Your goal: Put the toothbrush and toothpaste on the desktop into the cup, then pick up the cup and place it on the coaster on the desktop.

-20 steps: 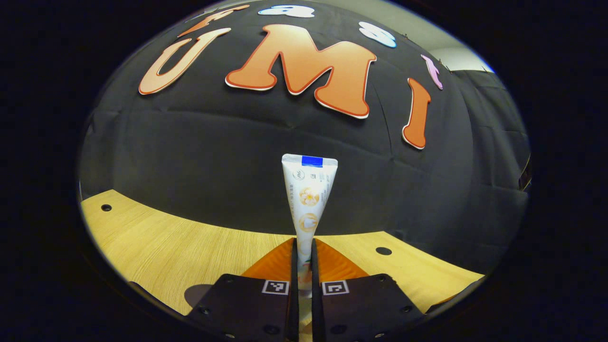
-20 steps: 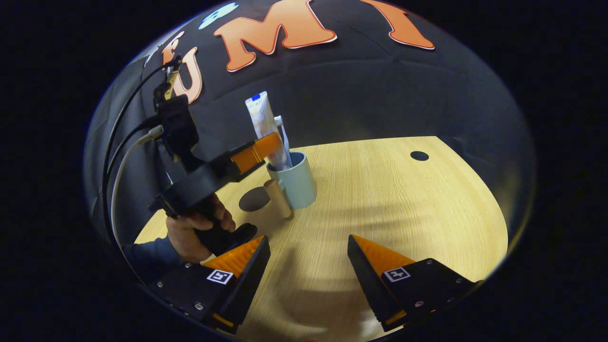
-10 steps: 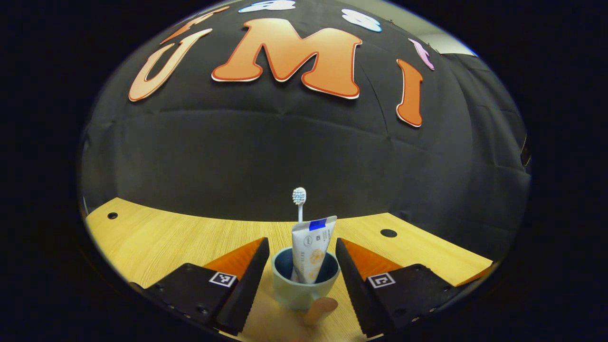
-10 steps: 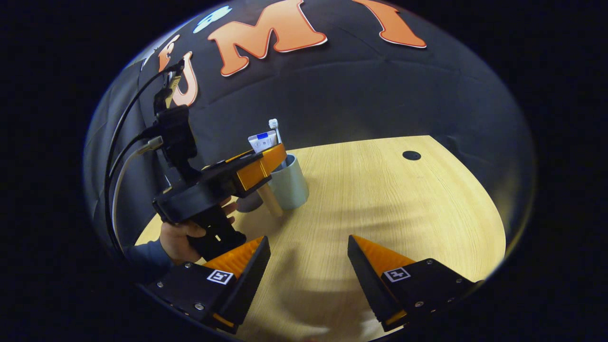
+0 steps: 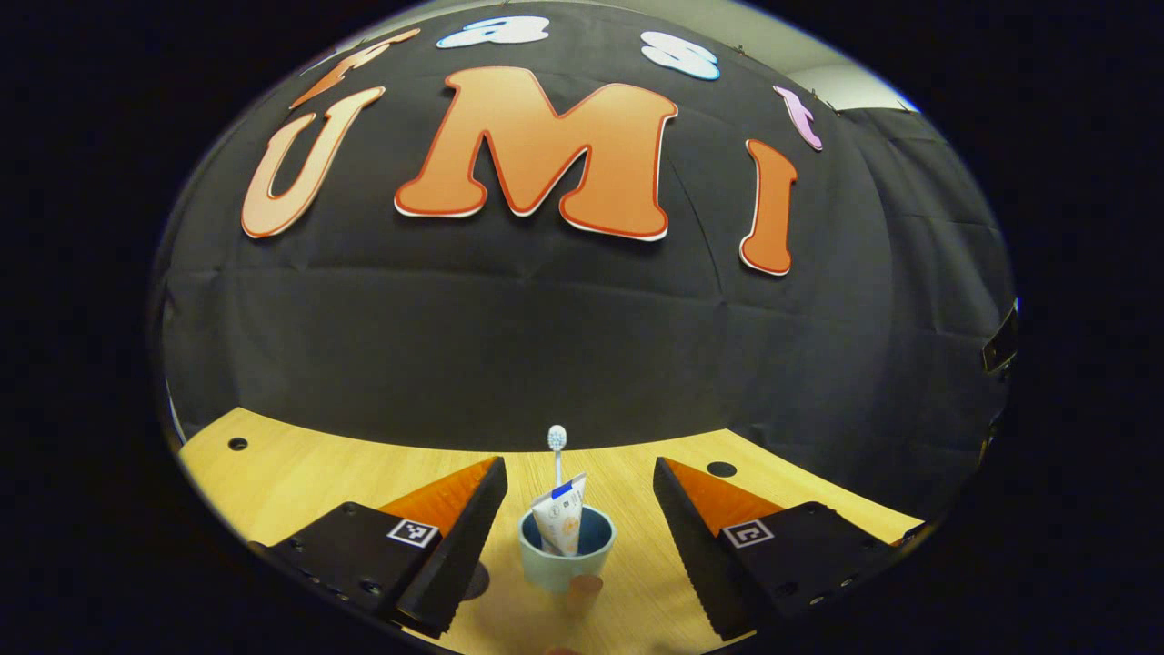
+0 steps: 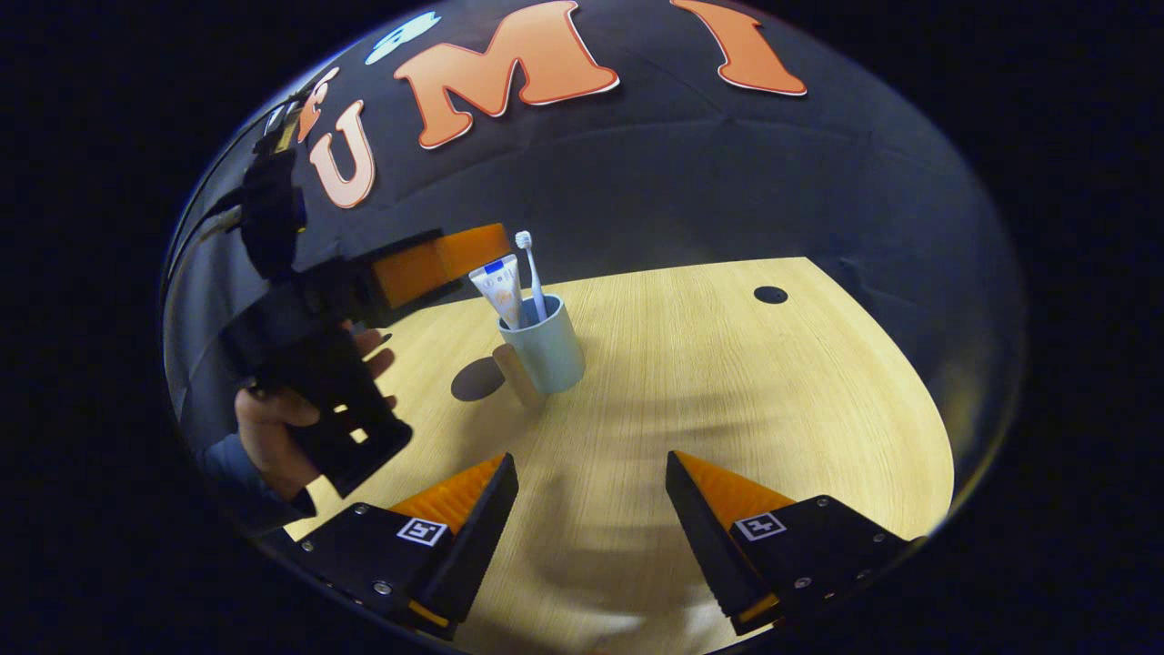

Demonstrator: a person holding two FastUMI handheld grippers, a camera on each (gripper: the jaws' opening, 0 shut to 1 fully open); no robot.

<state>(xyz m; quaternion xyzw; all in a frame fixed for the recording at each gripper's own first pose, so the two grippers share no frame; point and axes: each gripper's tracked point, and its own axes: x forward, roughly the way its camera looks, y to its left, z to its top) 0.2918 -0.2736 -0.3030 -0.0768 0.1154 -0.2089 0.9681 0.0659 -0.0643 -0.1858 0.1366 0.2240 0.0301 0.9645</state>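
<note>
A pale blue-green cup point(image 5: 566, 555) with a wooden handle point(image 5: 583, 588) stands on the wooden desktop point(image 5: 300, 473). In it stand a white toothpaste tube point(image 5: 561, 523) and a white toothbrush point(image 5: 556, 446), bristles up. My left gripper point(image 5: 577, 466) is open, drawn back from the cup and higher than it, touching nothing. In the right gripper view the cup point(image 6: 547, 350), tube point(image 6: 500, 287) and brush point(image 6: 530, 270) sit mid-table, with the left gripper point(image 6: 473, 247) just to their left, above the rim. A dark round coaster point(image 6: 477, 377) lies left of the cup. My right gripper point(image 6: 591, 459) is open and holds nothing.
A hand point(image 6: 268, 432) holds the left gripper's black body at the left of the right gripper view. The desktop point(image 6: 727, 382) has small round holes point(image 6: 770, 294) near its back edge. The black booth wall point(image 5: 564, 346) rises close behind the table.
The left gripper let the toothpaste down into the cup, opened, and pulled back and up away from the cup. The right gripper has stayed open and nearly still.
</note>
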